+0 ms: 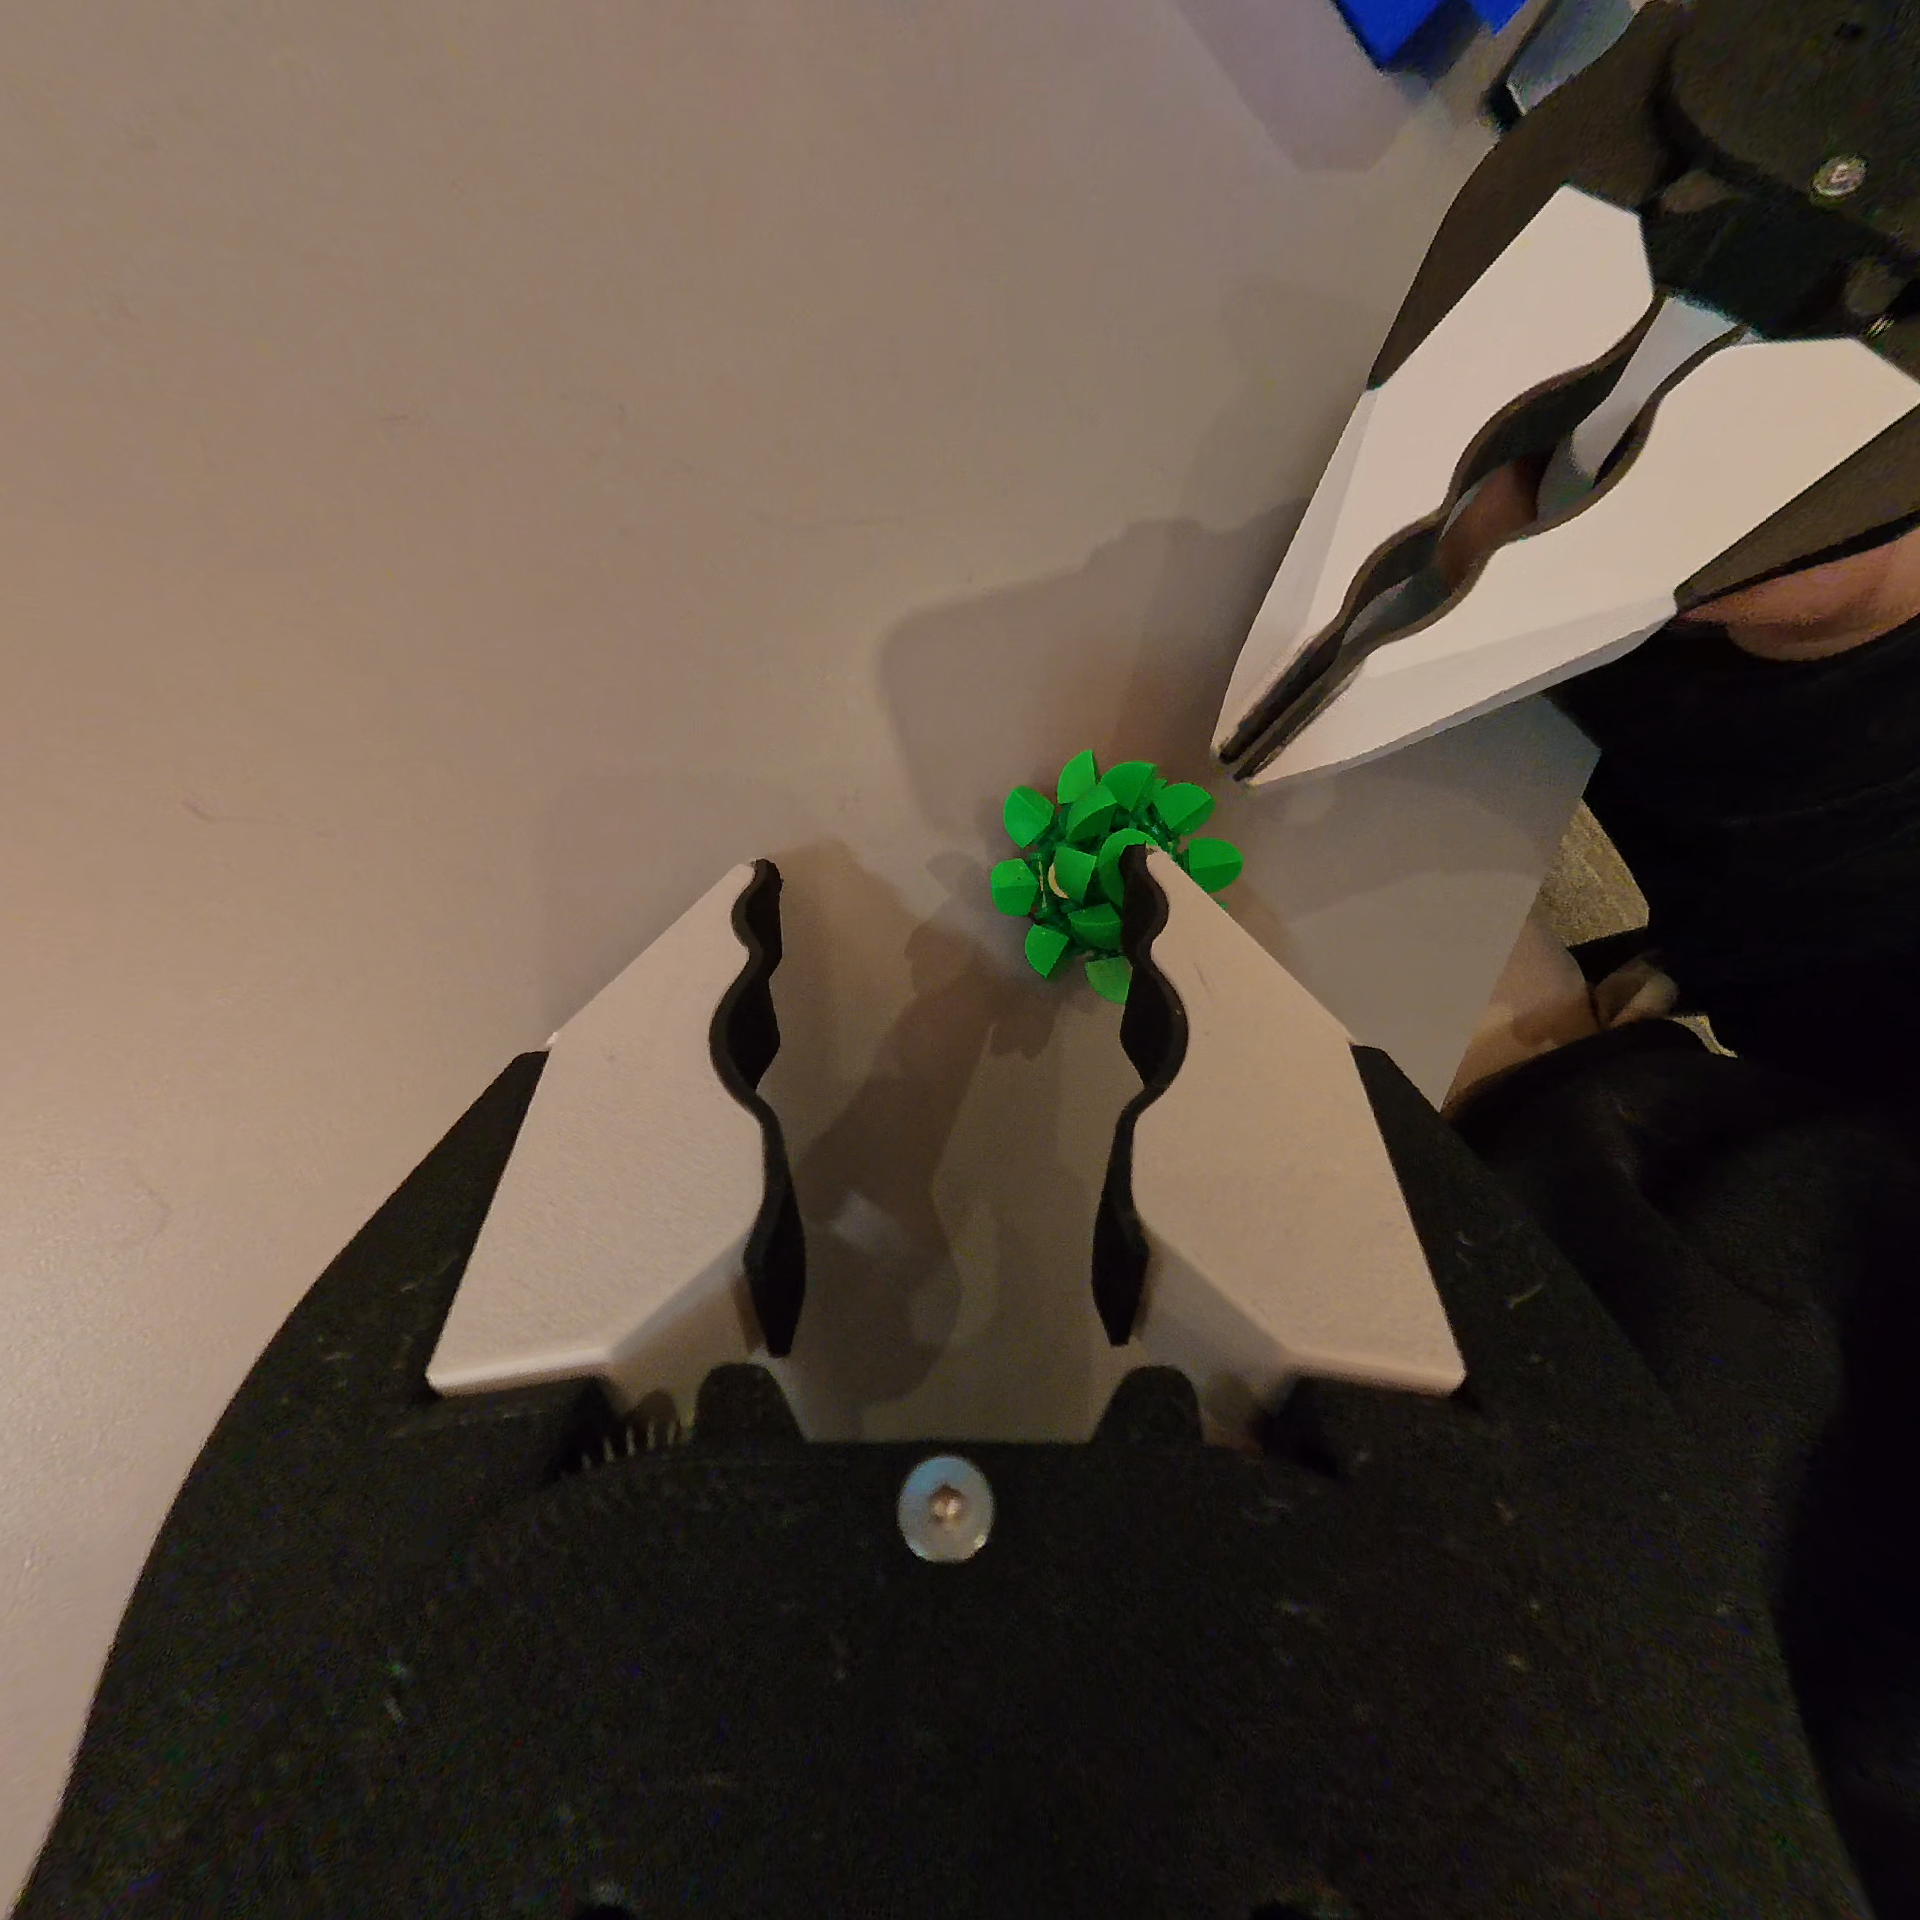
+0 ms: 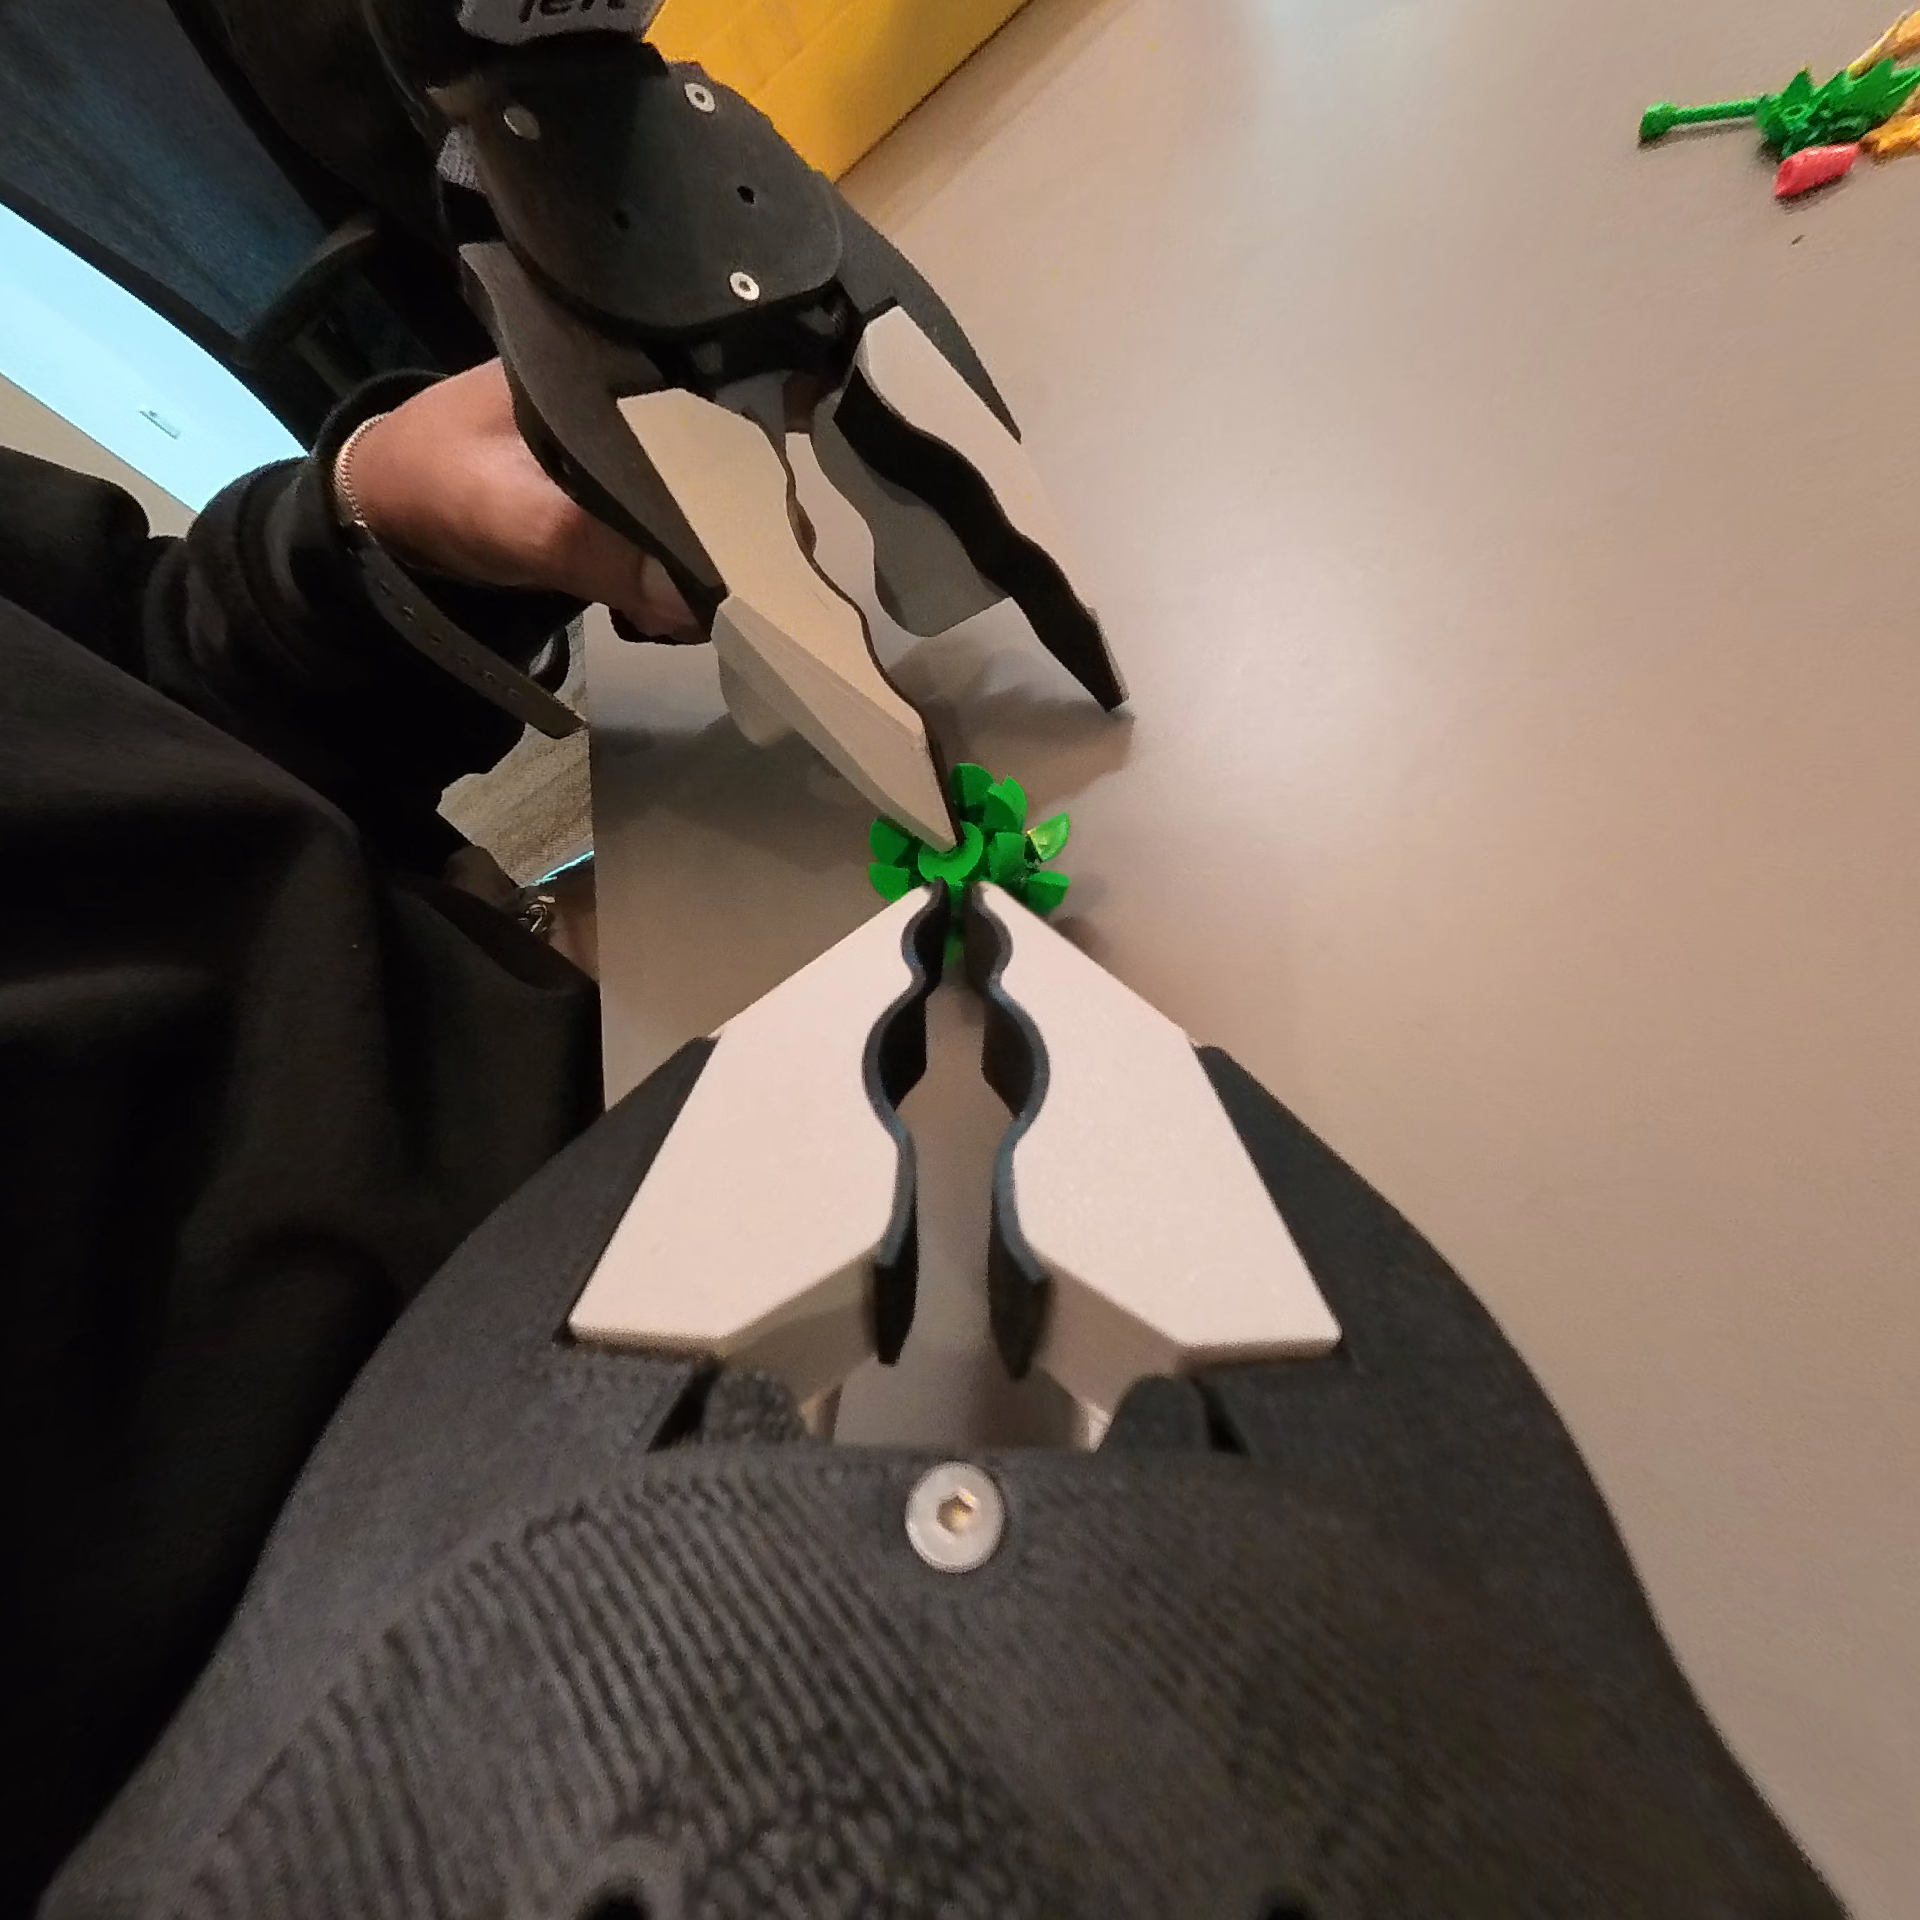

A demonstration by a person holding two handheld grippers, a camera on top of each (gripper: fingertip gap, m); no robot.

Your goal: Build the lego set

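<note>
A small green lego cluster of leaf-like pieces (image 1: 1091,868) lies on the pale table (image 1: 416,520) near its edge. My left gripper (image 1: 958,871) is open, and its right fingertip (image 1: 1155,868) rests against the cluster. In the right wrist view that left gripper (image 2: 1023,764) reaches down from above with one fingertip (image 2: 935,826) on the cluster (image 2: 997,831). My right gripper (image 2: 964,899) is shut with its tips right at the cluster's near side. It also shows in the left wrist view (image 1: 1236,767), just beside the cluster.
More lego lies far across the table (image 2: 1455,727): a green stem (image 2: 1704,112), a green leafy piece (image 2: 1829,99) and a red piece (image 2: 1813,168). A yellow object (image 2: 831,62) stands at the back. The table edge and a person's hand (image 2: 488,499) are to the left.
</note>
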